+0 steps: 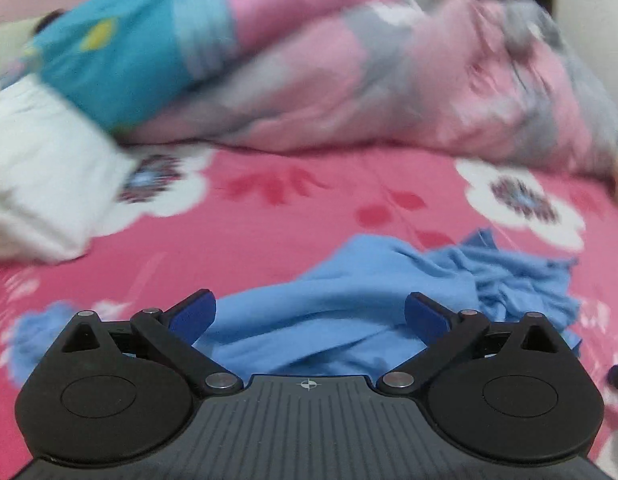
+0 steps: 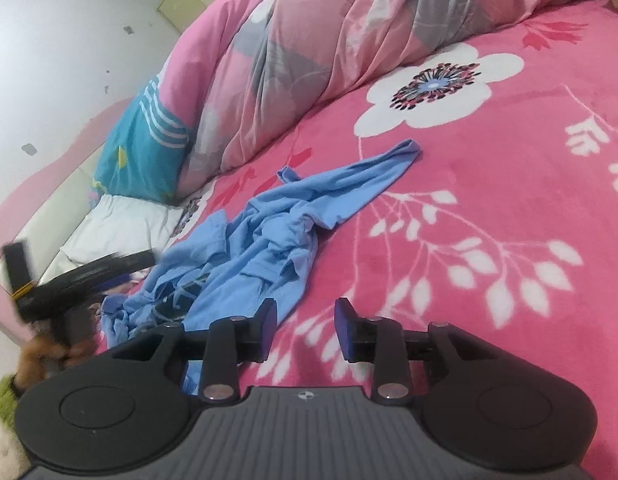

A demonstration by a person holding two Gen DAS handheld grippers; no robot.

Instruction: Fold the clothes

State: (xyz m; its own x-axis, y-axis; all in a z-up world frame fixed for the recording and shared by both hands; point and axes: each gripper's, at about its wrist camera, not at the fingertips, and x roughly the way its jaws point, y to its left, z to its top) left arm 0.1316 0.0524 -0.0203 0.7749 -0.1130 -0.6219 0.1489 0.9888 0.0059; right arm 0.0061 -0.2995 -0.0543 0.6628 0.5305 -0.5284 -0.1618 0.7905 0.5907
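1. the left hand-held gripper has its two blue-tipped fingers spread wide, and it grasps nothing. it hangs low over the blue garment, which fills the gap between the fingers and lies just in front of them.

2. the right hand-held gripper is also released, with a narrower gap between its fingers, and it holds nothing. under that gap i see only the pink flowered bed sheet.

3. the blue garment lies crumpled on the bed, not folded and not spread flat. seen from the right hand-held gripper, it is ahead and to the left. its bunched part is nearest to the left finger, and the cloth edge seems to pass just under that finger.

4. the long axis of the garment goes from the bunched end, near and left of the right hand-held gripper, away to the far right, where one narrow strip stretches out and ends in a small loop.

5. in my judgement the left hand-held gripper is the nearer one, since cloth is already between its fingers. the right one is only at the garment's edge and is well apart from the narrow strip.

6. the left view is blurred, so i cannot tell if the left fingers touch the cloth.

7. behind the garment a pink and grey quilt is heaped, away from both hand-held grippers.
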